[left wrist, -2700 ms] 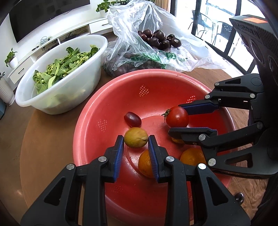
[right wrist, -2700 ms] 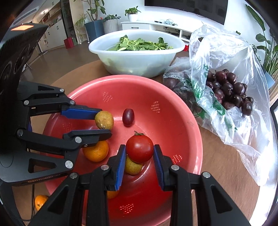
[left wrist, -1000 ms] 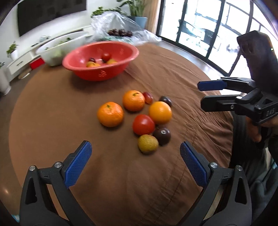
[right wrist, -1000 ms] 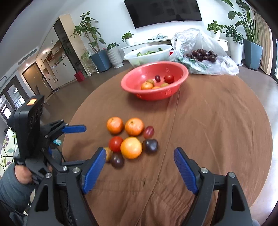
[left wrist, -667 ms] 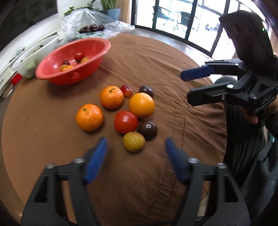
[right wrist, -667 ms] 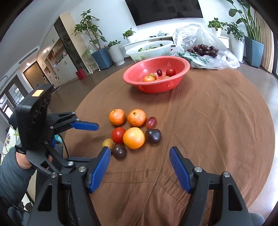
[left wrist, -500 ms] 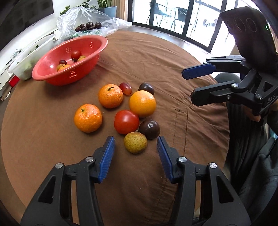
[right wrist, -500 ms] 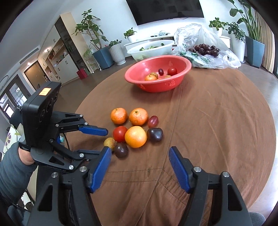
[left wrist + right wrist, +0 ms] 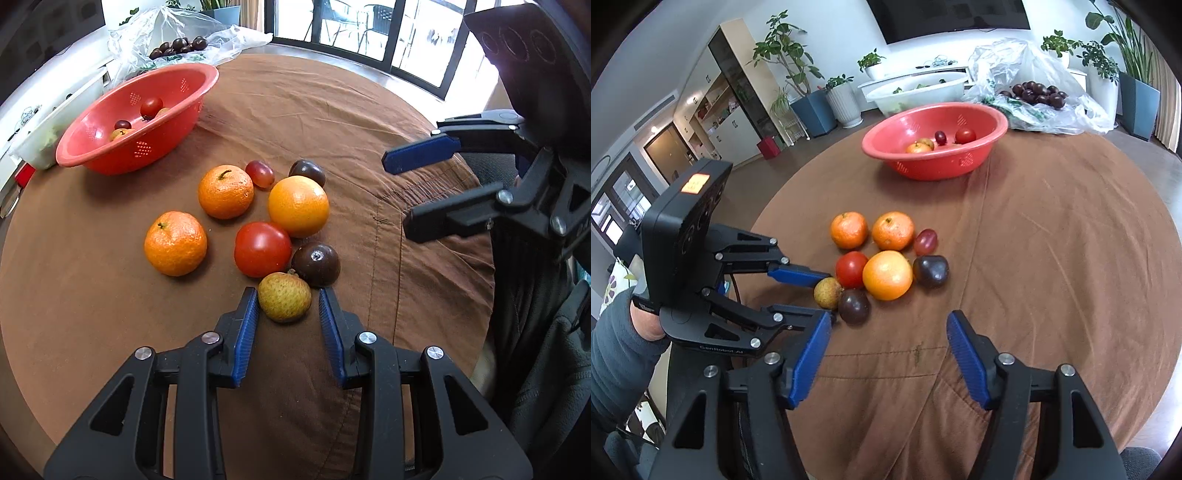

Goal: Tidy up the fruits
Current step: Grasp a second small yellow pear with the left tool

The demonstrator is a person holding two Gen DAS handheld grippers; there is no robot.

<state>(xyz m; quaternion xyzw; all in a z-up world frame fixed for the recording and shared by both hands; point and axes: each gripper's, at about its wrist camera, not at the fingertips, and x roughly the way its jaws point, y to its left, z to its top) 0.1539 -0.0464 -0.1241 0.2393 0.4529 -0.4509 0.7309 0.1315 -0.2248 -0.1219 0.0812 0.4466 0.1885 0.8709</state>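
the small yellow-green speckled fruit lies at the near edge of the fruit group on the brown cloth, between the tips of the left gripper. its jaws have just been closing; whether the pads already touch it, i cannot tell. the right gripper hangs half open and empty, farther from this fruit.

Brown cloth covers the round table; at its centre sit three orange citrus, a red tomato, two dark purple plums, a red-purple grape and a speckled yellow-green fruit; at 11 o'clock, a coral-red colander with white dotted hole patches; beyond it, a clear bag of dark plums, printed green; a white bowl of green leaves; both grippers are black with blue pads.
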